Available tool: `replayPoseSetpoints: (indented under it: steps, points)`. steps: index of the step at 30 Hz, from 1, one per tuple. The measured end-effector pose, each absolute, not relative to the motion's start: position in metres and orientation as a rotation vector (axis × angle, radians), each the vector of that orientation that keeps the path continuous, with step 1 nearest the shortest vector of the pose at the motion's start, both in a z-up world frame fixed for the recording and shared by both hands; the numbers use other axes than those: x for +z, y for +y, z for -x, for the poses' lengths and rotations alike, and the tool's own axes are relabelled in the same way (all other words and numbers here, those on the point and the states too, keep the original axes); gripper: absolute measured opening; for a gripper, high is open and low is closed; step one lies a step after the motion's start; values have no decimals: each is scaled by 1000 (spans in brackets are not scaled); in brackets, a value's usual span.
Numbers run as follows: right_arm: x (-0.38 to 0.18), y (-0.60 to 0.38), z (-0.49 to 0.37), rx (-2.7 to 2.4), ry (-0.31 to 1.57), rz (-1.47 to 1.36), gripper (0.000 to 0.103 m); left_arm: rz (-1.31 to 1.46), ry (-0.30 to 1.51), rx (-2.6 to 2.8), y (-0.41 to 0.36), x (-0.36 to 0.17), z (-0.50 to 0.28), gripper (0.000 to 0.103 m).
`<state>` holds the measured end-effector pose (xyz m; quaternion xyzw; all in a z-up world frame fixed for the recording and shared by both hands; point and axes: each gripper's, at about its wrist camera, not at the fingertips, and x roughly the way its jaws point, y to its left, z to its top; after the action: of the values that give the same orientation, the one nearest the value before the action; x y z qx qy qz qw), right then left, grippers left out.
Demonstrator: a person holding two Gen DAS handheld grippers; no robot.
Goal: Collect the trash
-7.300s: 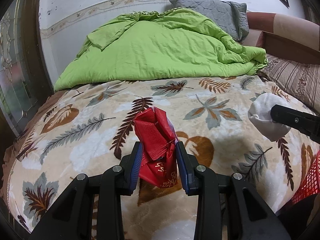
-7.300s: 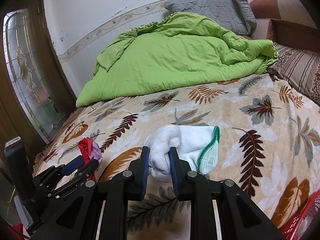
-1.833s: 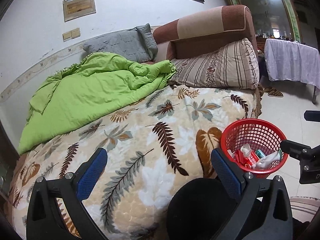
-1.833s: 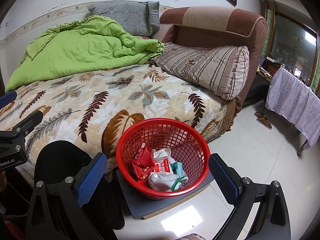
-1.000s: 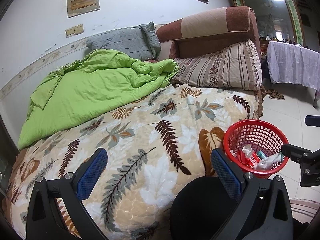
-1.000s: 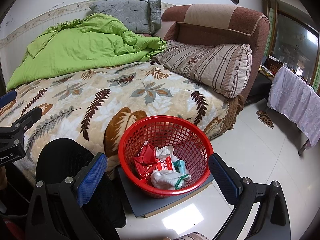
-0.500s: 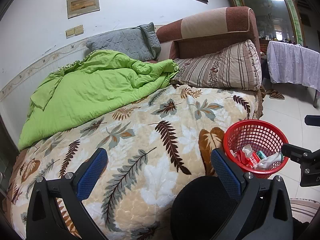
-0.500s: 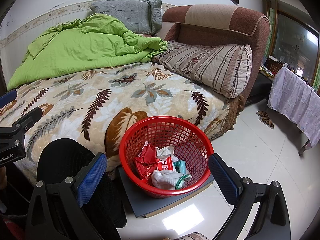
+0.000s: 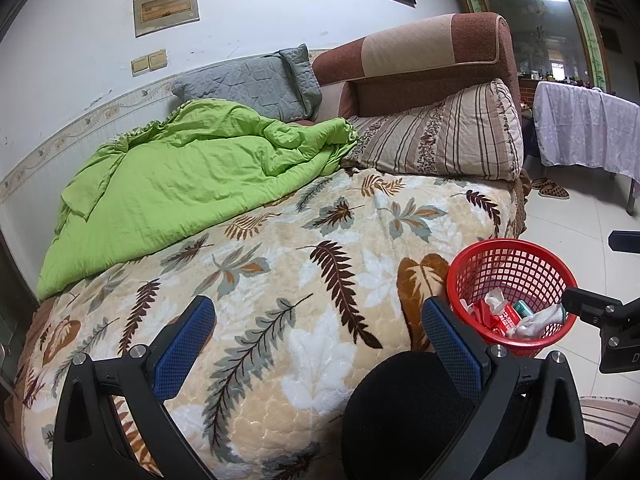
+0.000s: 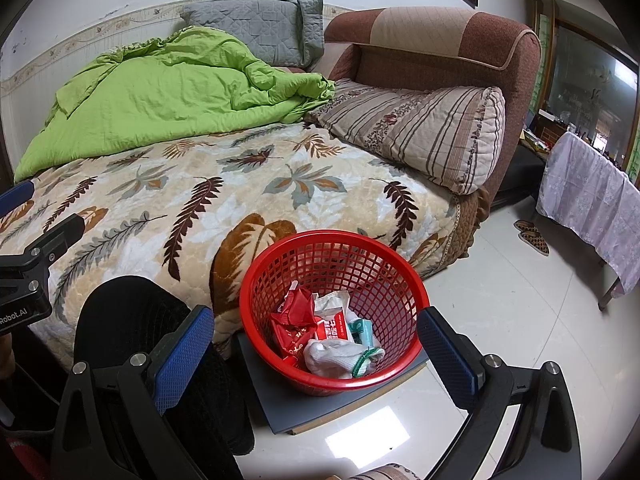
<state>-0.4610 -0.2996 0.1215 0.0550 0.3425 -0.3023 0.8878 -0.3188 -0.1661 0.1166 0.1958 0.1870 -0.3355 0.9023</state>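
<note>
The round red plastic mesh basket [image 10: 334,312] serves as the landmark: it stands on a flat grey board [image 10: 320,404] on the pale tiled floor [image 10: 520,320], touching or just beside the edge of the bed, low enough that anything carried off the bedding can simply be dropped in from above. Inside the basket lie the collected pieces: a crumpled red foil wrapper [image 10: 294,322], a white-and-red printed packet [image 10: 331,322], a small teal item [image 10: 360,326] and a white balled sock with a green cuff [image 10: 340,358], all heaped toward the basket's near side.

The right gripper [image 10: 316,350] hangs above the basket's near side with its blue-padded jaws spread wide and nothing between them, a posture that fits a release over the opening. The left gripper [image 9: 316,342] is held over the leaf-patterned beige plush blanket [image 9: 280,280] to the left of the basket, likewise spread wide and empty. A black rounded shape sits low in both views, between the grippers and the basket; I cannot tell what it is.

Beyond the basket, the visible blanket carries no loose litter. The bright green rumpled quilt [image 9: 192,184] and the striped beige pillow [image 10: 416,128] lie farther back on the bed. Judging from this, the collecting looks finished or close to it.
</note>
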Motion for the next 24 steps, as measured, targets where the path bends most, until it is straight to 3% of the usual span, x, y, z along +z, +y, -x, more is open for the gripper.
replayPoseSetpoints:
  steps: [24]
  points:
    - [120, -300, 460, -626, 711, -117, 102, -401, 391, -693, -165, 116, 318, 103]
